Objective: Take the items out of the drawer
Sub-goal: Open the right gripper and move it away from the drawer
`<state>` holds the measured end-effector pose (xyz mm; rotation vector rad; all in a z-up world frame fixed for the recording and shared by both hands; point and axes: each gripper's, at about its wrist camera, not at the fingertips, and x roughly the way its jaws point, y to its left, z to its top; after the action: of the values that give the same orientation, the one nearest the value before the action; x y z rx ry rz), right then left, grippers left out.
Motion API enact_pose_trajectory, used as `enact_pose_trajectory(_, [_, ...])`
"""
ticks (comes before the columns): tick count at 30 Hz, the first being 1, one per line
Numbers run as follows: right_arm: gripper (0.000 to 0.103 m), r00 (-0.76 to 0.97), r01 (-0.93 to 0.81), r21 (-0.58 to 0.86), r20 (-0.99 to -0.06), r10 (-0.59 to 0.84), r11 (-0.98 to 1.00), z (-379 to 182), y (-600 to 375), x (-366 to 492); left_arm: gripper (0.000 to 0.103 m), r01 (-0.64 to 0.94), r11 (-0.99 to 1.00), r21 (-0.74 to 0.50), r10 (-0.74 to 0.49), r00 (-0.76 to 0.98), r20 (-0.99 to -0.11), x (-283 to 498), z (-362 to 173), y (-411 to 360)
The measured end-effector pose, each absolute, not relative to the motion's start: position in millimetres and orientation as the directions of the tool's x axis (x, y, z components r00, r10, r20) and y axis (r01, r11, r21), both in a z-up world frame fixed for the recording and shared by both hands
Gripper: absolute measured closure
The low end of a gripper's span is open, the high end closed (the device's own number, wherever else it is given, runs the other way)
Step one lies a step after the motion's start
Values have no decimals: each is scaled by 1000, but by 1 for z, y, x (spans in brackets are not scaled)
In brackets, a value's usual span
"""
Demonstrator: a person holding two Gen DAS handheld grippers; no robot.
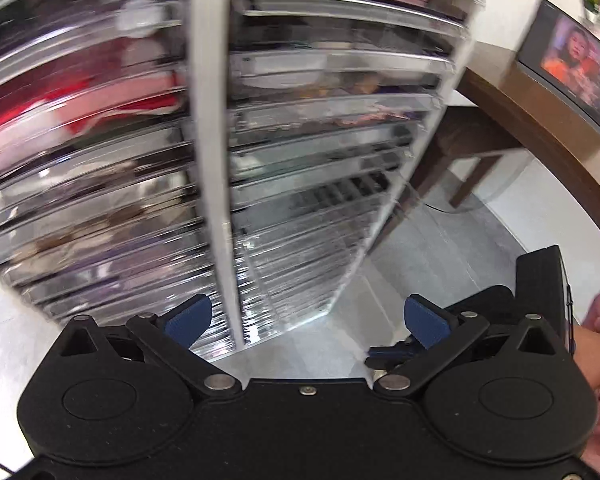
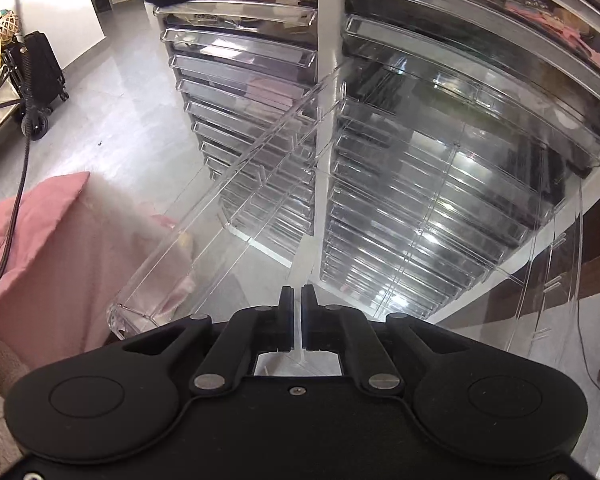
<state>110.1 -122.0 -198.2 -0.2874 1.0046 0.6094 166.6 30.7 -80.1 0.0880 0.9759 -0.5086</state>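
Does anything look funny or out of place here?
One clear drawer sticks far out of the cabinet, while the others sit pushed in. The right claw is pinched shut on its front edge. The left claw hangs open, holding nothing.

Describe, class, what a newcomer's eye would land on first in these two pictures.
First, the tall clear drawer tower filling both views, its stacked drawers glinting. Next, the pulled-out clear drawer reaching toward the right wrist camera, with the right tool closed on its front edge. The left tool hangs open before the tower, and a lit screen glows at upper right.
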Motion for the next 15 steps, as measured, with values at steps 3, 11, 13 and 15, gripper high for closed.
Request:
enact_pose_trajectory(3, [99,417,-605,16,-846,334,796,-199,-119,103,1,555,821,-137,-402,391,-828,174,-94,16])
enact_pose_trajectory(11, [85,504,-628,-85,-802,320,774,-191,-116,77,12,695,718,-30,-335,307,-891,188,-114,-10])
enact_pose_trajectory(13, [71,494,-627,-48,-796,350,777,-189,-120,77,12,695,718,-25,-335,314,-888,191,-111,-5])
enact_pose_trajectory(15, [68,469,-631,-18,-805,363,776,-191,-120,80,12,692,722,-18,-331,323,-887,192,-110,0])
